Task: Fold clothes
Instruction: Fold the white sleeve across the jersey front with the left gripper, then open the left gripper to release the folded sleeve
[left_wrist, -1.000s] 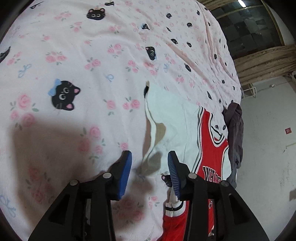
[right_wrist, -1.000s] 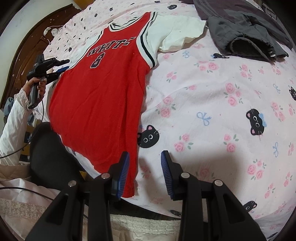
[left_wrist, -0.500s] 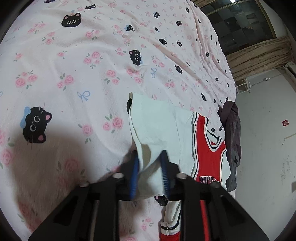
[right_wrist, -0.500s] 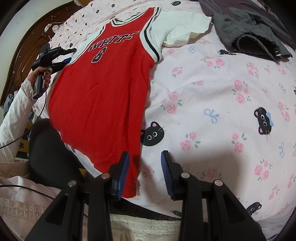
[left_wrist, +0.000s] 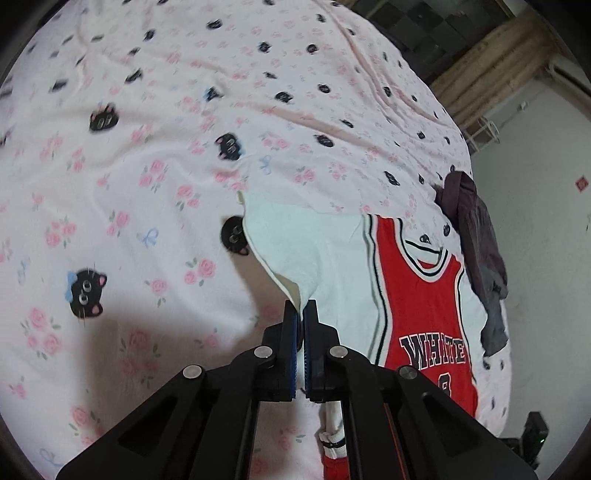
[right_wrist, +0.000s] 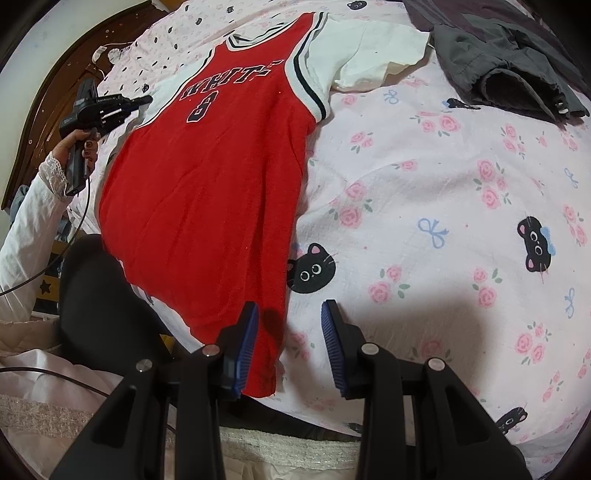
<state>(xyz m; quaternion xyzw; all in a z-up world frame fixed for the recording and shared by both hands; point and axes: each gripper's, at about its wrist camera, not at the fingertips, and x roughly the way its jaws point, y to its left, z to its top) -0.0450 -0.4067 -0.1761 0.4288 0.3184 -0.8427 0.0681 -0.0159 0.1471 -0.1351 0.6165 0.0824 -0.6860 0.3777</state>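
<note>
You are working in a bedroom of a home: a bed fills both views, covered by a pink sheet (left_wrist: 155, 155) printed with roses, bows and black cat faces, with a dark wooden headboard (right_wrist: 40, 107) curving behind it. Clothes lie spread on it, a red and white jersey (right_wrist: 207, 177) and a dark grey garment (right_wrist: 495, 62). Beyond the bed you see a plain white wall (left_wrist: 535, 221).

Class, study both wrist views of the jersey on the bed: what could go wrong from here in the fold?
1. The left gripper pinches only the edge of the white sleeve; it may slip out.
2. The right gripper is open over the red jersey hem, so a sleeve pull could drag the jersey askew.
3. The hem overhangs the bed's edge and could slide off.
</note>
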